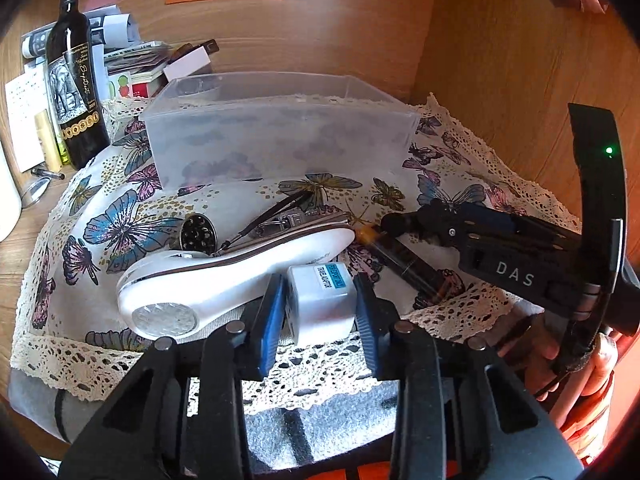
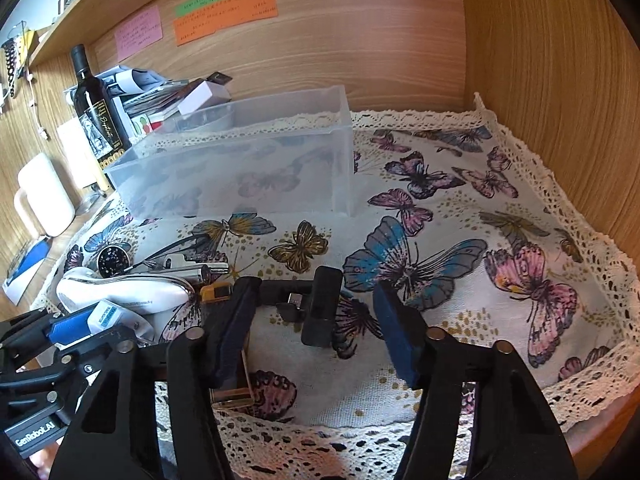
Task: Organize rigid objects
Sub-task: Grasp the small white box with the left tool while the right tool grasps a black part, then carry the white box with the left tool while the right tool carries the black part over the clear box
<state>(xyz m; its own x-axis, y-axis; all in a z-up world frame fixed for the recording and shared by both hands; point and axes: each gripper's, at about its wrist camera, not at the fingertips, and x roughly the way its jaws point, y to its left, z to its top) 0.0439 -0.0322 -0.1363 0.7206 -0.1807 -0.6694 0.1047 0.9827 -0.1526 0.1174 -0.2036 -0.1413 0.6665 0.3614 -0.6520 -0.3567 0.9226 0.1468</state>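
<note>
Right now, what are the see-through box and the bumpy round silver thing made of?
The see-through box looks like frosted plastic: cloudy, thin walls let the butterfly cloth show through, blurred. The round silver thing seems to be metal, probably shiny: its rim glints and its dark face is dotted with small studs or holes, but it is too small to be sure.

White adapter (image 1: 321,304) with blue label, butterfly-patterned cloth (image 2: 460,216), frosted bin (image 1: 276,136).
</note>
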